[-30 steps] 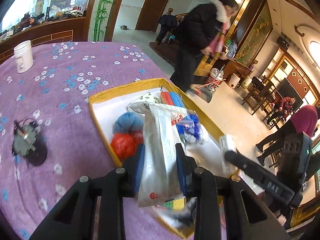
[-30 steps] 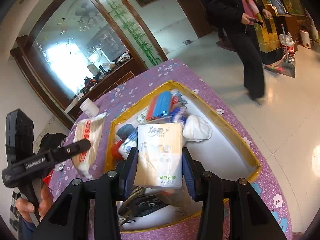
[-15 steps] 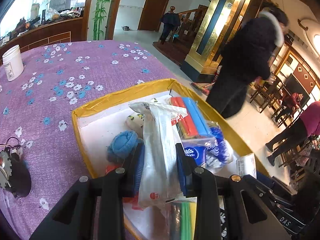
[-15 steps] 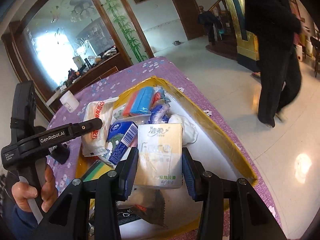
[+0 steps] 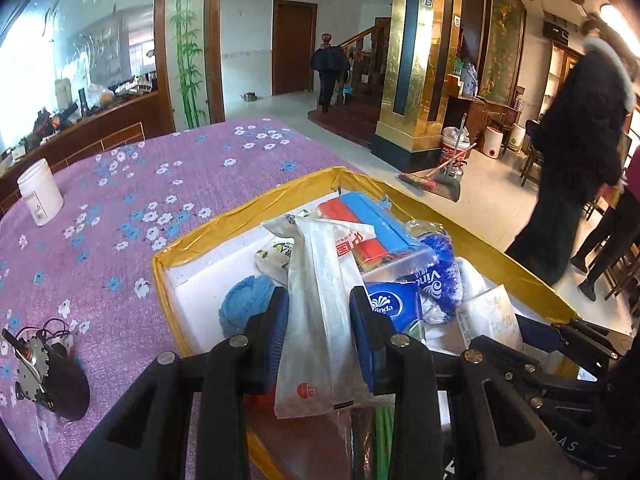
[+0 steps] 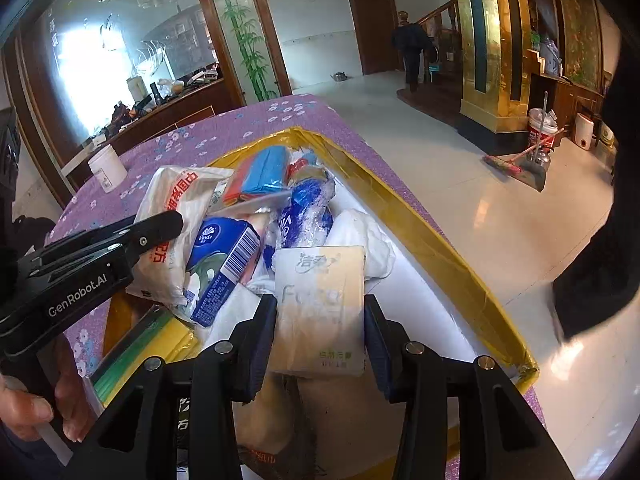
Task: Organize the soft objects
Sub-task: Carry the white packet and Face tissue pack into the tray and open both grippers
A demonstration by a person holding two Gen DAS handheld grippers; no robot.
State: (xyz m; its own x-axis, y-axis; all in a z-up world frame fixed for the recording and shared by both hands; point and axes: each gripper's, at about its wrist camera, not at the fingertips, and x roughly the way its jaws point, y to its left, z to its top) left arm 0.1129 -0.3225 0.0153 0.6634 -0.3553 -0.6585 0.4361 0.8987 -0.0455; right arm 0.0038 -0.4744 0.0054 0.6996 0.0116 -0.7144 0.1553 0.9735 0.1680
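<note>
Our left gripper [image 5: 318, 328] pinches a white plastic bag with red print [image 5: 320, 300], and our right gripper [image 6: 320, 332] clamps a pale beige tissue pack [image 6: 320, 304]. Over the last second both have come down from above the purple flowered tablecloth [image 5: 140, 200] to hang low over the gold-rimmed white tray [image 5: 240, 210], centre frame; release looks close. We count two grippers and two held packs. Lying in the tray are one blue Vinda tissue pack [image 6: 224, 256], one blue yarn ball [image 5: 244, 308] and one red-and-blue bundle [image 5: 372, 224]. At upper left stands one white jar [image 5: 40, 192].
</note>
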